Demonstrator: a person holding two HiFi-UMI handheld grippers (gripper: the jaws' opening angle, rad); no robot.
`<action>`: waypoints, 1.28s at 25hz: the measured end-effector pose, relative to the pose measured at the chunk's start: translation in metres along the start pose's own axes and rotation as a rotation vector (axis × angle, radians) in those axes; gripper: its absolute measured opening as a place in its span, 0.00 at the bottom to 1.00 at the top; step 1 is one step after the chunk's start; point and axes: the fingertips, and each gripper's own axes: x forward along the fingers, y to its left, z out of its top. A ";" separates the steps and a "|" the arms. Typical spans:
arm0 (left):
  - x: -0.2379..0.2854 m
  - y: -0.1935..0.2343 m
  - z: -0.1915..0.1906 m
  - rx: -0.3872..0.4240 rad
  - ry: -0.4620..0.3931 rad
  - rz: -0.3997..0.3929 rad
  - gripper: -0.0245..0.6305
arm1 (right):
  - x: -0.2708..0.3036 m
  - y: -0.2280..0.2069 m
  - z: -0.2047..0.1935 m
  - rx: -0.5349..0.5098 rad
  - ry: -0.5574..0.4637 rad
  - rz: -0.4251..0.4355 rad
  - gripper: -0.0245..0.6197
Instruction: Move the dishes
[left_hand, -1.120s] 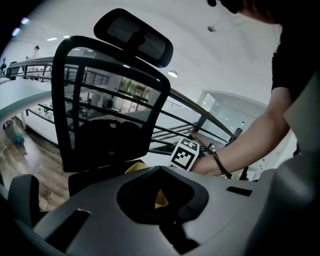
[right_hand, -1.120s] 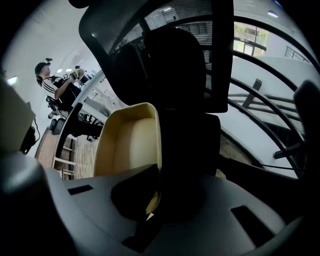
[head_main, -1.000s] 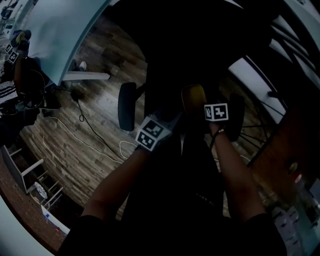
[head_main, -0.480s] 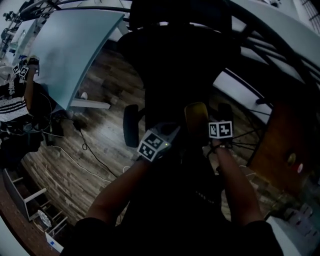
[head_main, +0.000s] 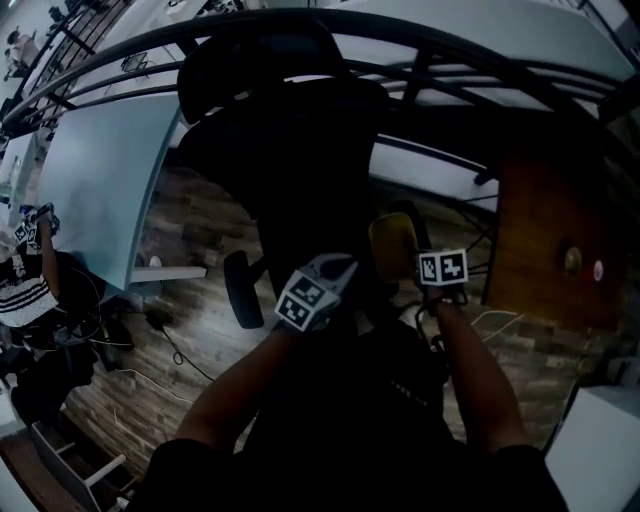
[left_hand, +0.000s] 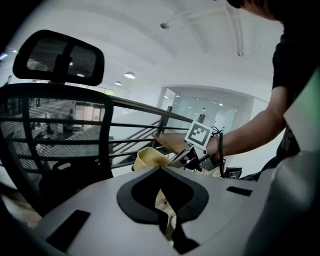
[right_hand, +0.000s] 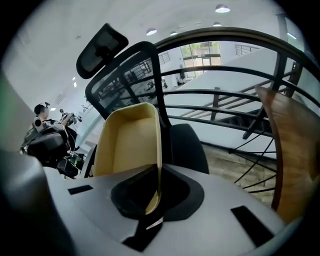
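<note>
My right jaws (right_hand: 157, 196) are clenched on the thin rim of the yellow dish (right_hand: 131, 145), a shallow rectangular tray that stands on edge above them, its hollow facing 9 o'clock in the right gripper view. My left jaws (left_hand: 165, 195) are drawn together with only a slit between them and nothing caught there. They sit just beside the dish, at its 8 o'clock in the head view, and touch nothing. So the dish is in the air over the wooden floor (head_main: 180, 340), close in front of me, carried by one side alone. Beyond it at 12 o'clock stands a black mesh office chair (head_main: 290, 120), with a brown wooden desk (head_main: 545, 240) at 2 o'clock and a pale desk (head_main: 95, 180) at 10 o'clock. I judge the pick-up finished and the carry under way. The setting-down is left, and I cannot tell which desk is meant to take it. I see no other dishes, so whether more remain I cannot say.
</note>
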 end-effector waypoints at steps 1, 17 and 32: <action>0.005 -0.010 0.005 0.021 0.002 -0.011 0.02 | -0.010 -0.009 -0.005 0.013 -0.012 -0.005 0.06; 0.155 -0.200 0.070 0.189 0.041 -0.182 0.02 | -0.178 -0.210 -0.126 0.207 -0.132 -0.085 0.06; 0.264 -0.339 0.100 0.289 0.101 -0.339 0.02 | -0.268 -0.322 -0.194 0.182 -0.136 -0.098 0.06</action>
